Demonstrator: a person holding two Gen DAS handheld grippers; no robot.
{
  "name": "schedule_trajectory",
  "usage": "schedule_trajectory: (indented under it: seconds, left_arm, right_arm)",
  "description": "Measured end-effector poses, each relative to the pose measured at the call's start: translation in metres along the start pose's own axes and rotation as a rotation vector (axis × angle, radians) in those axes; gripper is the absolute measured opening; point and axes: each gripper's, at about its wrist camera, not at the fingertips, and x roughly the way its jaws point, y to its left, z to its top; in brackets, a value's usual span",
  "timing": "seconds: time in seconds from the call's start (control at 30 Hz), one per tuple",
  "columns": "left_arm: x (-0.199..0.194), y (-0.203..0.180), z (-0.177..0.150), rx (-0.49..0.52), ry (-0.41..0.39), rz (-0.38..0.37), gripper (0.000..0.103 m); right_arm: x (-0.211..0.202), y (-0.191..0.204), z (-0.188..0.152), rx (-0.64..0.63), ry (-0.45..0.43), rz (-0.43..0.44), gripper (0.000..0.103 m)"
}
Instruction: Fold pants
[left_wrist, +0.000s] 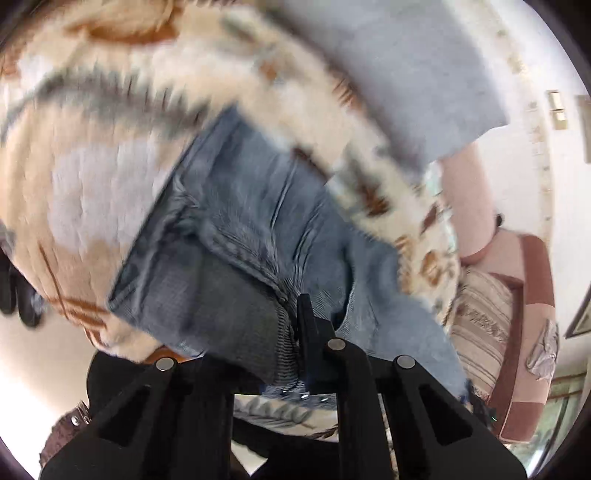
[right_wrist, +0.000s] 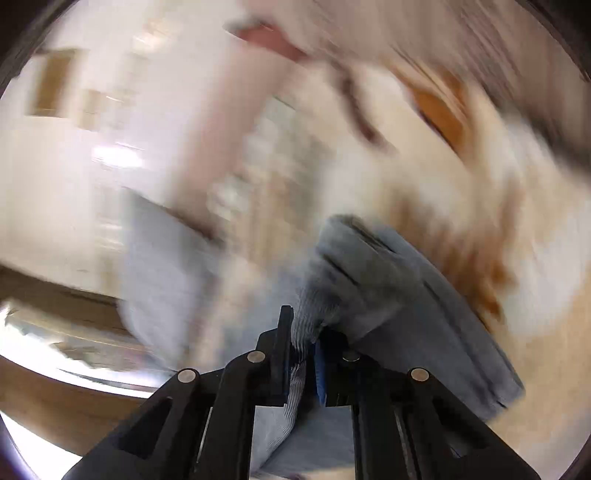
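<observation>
Light blue denim pants (left_wrist: 236, 229) lie bunched on a cream blanket with brown and grey patterns (left_wrist: 74, 184). My left gripper (left_wrist: 291, 325) is shut on a fold of the pants near their seam, and the cloth hangs over the fingers. In the right wrist view, which is blurred by motion, my right gripper (right_wrist: 301, 332) is shut on another edge of the pants (right_wrist: 388, 280), lifted above the blanket (right_wrist: 443, 177).
The person in a grey shirt (left_wrist: 388, 74) stands beyond the blanket, an arm (left_wrist: 469, 199) reaching down. A patterned cushion on a brown chair (left_wrist: 517, 317) is at the right. White walls lie behind.
</observation>
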Motion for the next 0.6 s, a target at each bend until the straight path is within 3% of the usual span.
schedule_trajectory:
  seconds: [0.1,0.2,0.23,0.3,0.43,0.6]
  left_arm:
    - [-0.005,-0.001,-0.008,0.069,-0.019,0.038,0.011]
    - [0.023,0.024,-0.018,0.031,0.073,0.113,0.011]
    - [0.034,0.036,-0.021,-0.013,0.117,0.104,0.011]
    - [0.038,0.044,-0.020,-0.049,0.127,0.093,0.011]
    - [0.024,0.036,-0.018,0.007,0.095,0.116,0.011]
    - [0.029,0.040,-0.024,0.018,0.127,0.124,0.015]
  right_arm:
    - [-0.018,0.004,-0.011,-0.090,0.022,-0.047,0.010]
    - [-0.007,-0.056,-0.051,-0.037,0.175,-0.239,0.010]
    - [-0.007,-0.070,-0.059,0.000,0.187,-0.247,0.010]
    - [-0.009,-0.091,-0.067,0.068,0.180,-0.231,0.010]
    - [-0.018,-0.078,-0.064,0.005,0.149,-0.193,0.013]
    - [-0.016,-0.092,-0.076,0.016,0.232,-0.295,0.018]
